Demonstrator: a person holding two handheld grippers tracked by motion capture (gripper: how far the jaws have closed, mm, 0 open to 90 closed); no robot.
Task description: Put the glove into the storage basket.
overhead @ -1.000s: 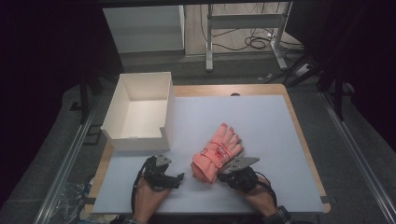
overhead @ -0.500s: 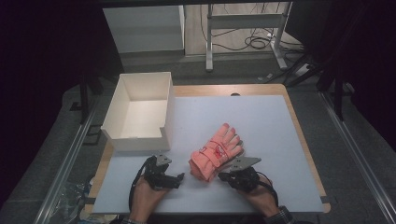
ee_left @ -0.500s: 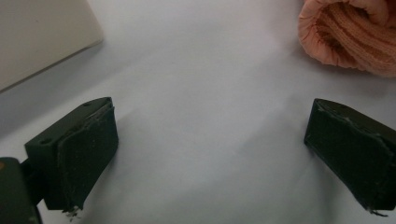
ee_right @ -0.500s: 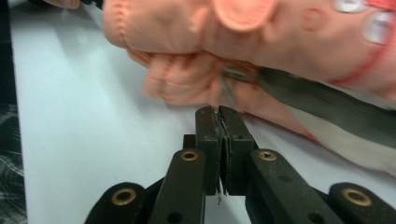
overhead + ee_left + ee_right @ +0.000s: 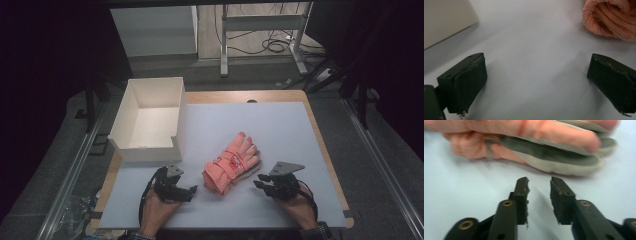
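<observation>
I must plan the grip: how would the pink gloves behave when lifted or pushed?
The gloves look knitted and soft, so they would probably droop when lifted. They lie stacked, so a push may slide them apart. The grey palms probably resist slipping.

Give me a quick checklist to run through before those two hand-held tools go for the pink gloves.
1. Stacked pink knit gloves flat on the white table mat: ok.
2. Left tool open, nothing between its jaws: ok.
3. Right tool off the gloves, jaws just opening, gap narrow: not ok for a grab.
4. White cardboard box open-topped, with room inside: ok.
5. Gloves fastened together: cannot tell.
</observation>
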